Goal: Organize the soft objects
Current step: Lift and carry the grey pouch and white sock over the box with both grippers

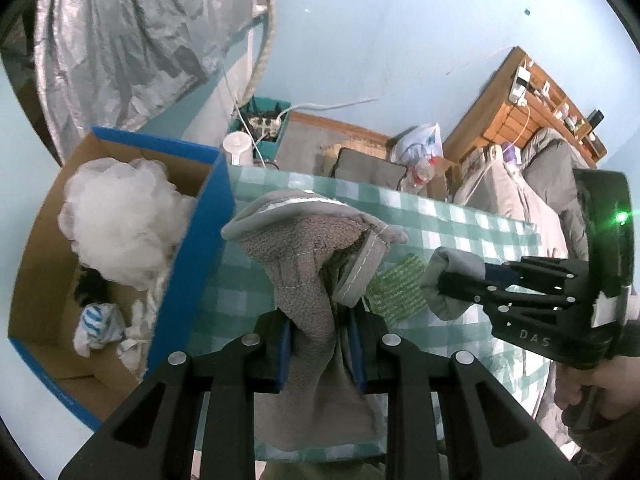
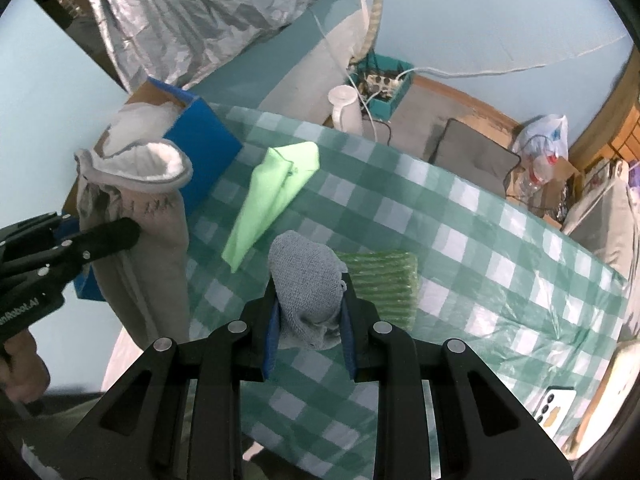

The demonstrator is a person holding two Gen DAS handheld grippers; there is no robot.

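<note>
In the left wrist view, the left gripper (image 1: 320, 344) is pinching a brown fleecy slipper (image 1: 312, 264) between its blue pads, holding it above the checked tablecloth (image 1: 460, 216) just beside the blue-sided cardboard box (image 1: 200, 248); the slipper is hiding much of the cloth behind it, and its lower end is running out of sight under the gripper body. Inside the box a white mesh puff (image 1: 120, 216) is lying over smaller bundles that are too shadowed to identify. To the right, the right gripper (image 1: 460, 284) is clamping a grey sock (image 1: 444, 280), half covering a green scrub pad (image 1: 396, 288). In the right wrist view, the right gripper (image 2: 308, 320) is squeezing the grey sock (image 2: 304, 280) above the table, the green scrub pad (image 2: 384, 280) partly hidden behind it. A light green cloth (image 2: 272, 192) is lying on the checked tablecloth (image 2: 480, 240) near the box (image 2: 200, 148). At the left edge the left gripper (image 2: 108, 236), cut off by the frame, is gripping the slipper (image 2: 140, 208).
</note>
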